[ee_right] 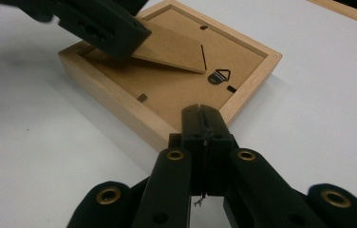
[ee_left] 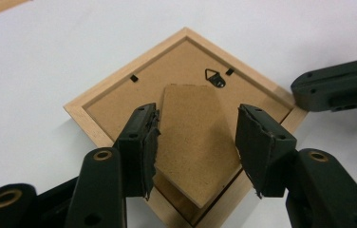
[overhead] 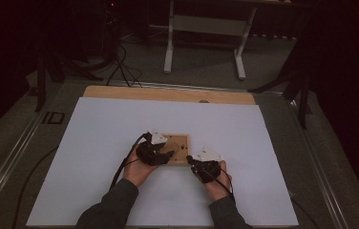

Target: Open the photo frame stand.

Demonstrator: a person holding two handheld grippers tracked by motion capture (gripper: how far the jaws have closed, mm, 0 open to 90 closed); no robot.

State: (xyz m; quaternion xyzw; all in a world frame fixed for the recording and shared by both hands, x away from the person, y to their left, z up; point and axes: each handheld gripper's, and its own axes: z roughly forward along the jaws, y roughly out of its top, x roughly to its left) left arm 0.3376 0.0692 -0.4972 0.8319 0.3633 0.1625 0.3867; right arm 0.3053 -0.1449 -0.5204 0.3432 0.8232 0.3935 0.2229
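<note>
Picture frame (overhead: pixel 177 148) lies face-down mid-sheet on the white table cover (overhead: pixel 96 143), open room all around. Its near corner is cut off in the left gripper view. Left gripper (ee_left: pixel 196 142): jaws spread, straddling the raised stand flap (ee_left: pixel 193 137); contact unclear. Right gripper (ee_right: pixel 204 124): jaws pressed together, empty, against the frame's edge.

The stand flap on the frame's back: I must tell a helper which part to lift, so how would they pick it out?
On the white sheet lies a pale wooden picture frame, face down. On its brown fibreboard back a tapered brown board flap tilts up between the left tongs. Unlike the small black triangular hanger, it is large and raised.
</note>
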